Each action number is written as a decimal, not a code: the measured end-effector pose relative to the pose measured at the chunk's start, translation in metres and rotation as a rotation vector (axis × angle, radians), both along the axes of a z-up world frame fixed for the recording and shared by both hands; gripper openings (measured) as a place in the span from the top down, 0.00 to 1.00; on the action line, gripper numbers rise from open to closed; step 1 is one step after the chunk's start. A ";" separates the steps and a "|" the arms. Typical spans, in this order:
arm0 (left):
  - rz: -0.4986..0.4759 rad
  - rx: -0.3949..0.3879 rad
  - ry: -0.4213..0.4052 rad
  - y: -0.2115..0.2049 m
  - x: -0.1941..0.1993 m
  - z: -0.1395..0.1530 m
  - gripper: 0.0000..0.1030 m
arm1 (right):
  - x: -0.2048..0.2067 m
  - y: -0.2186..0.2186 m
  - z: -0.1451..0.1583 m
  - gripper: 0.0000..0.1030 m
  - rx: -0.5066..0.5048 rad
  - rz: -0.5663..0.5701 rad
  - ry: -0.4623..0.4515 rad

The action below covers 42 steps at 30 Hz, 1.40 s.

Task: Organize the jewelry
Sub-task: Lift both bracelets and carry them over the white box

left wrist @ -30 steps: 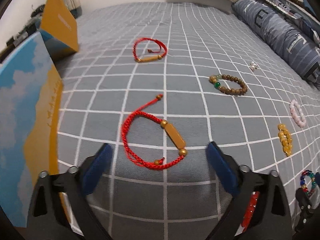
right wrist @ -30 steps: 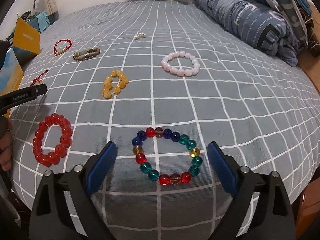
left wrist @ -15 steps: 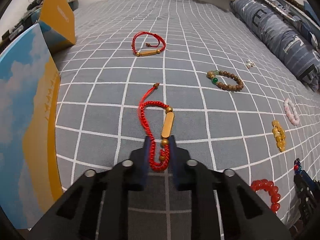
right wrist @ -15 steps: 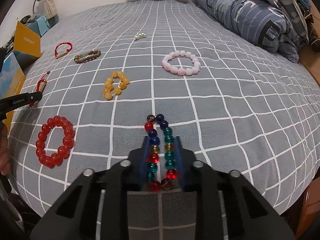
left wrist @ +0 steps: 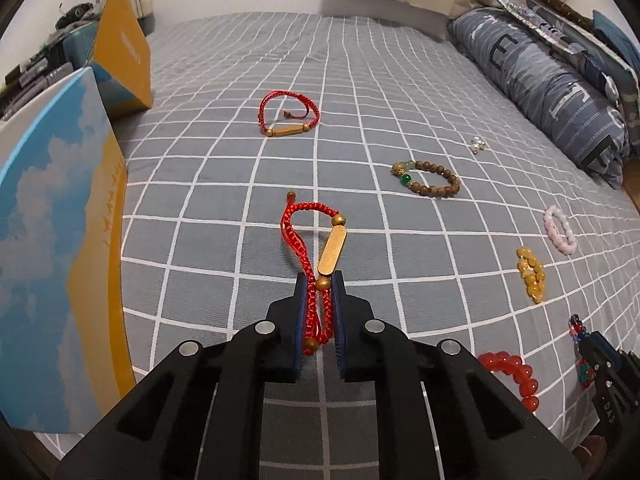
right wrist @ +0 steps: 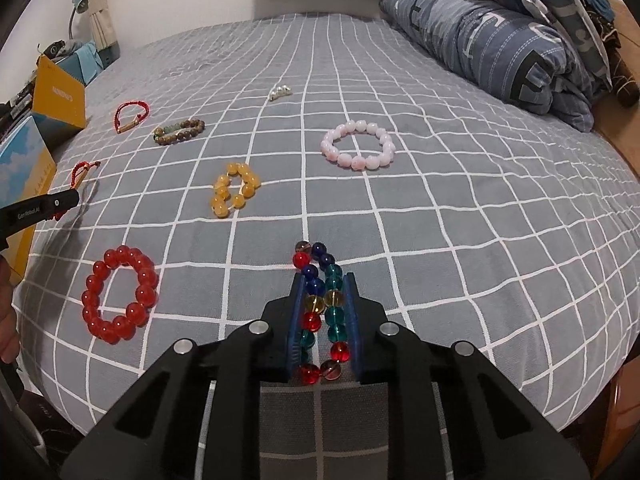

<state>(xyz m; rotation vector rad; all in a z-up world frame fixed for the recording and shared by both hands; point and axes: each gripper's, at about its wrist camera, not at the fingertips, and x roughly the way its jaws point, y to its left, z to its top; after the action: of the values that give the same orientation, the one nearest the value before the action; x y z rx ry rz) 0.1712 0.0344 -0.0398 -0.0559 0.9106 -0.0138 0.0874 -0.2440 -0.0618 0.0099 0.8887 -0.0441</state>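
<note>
My left gripper (left wrist: 319, 280) is shut on a red cord bracelet (left wrist: 298, 236) with a gold bar, lifted a little off the grey checked bed. My right gripper (right wrist: 323, 282) is shut on a multicolour glass bead bracelet (right wrist: 320, 300), squeezed flat between the pads. On the bed lie a second red cord bracelet (left wrist: 288, 114), a brown wooden bead bracelet (left wrist: 430, 178), a yellow bead bracelet (right wrist: 234, 188), a pink bead bracelet (right wrist: 358, 146), a red bead bracelet (right wrist: 118, 294) and small pearls (right wrist: 280, 91).
A blue and orange box (left wrist: 56, 240) stands at the bed's left edge, with a second orange box (left wrist: 122, 48) behind it. A folded blue quilt (right wrist: 492, 40) lies along the right side. The left gripper shows in the right wrist view (right wrist: 40, 210).
Both grippers went from open to shut, the left on the red cord bracelet and the right on the multicolour bead bracelet. Both bracelets were squeezed narrow and then lifted slightly.
</note>
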 end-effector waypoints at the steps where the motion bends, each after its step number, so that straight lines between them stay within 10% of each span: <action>1: -0.002 0.002 -0.003 -0.001 -0.001 0.001 0.89 | 0.000 0.000 0.001 0.88 0.000 0.001 -0.005; 3: -0.002 0.007 -0.014 -0.002 -0.004 0.002 0.89 | -0.001 0.001 0.003 1.00 -0.017 0.002 -0.018; 32: -0.016 0.028 -0.093 -0.010 -0.044 0.025 0.89 | -0.015 0.001 0.031 1.00 0.004 0.036 -0.164; 42: -0.024 0.039 -0.076 -0.014 -0.041 0.018 0.89 | 0.000 -0.004 0.007 0.57 0.024 0.024 -0.054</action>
<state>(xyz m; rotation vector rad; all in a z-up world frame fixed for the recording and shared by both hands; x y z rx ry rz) 0.1297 0.0202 -0.0217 -0.0080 0.8357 -0.0204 0.0869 -0.2480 -0.0552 0.0232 0.8355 -0.0106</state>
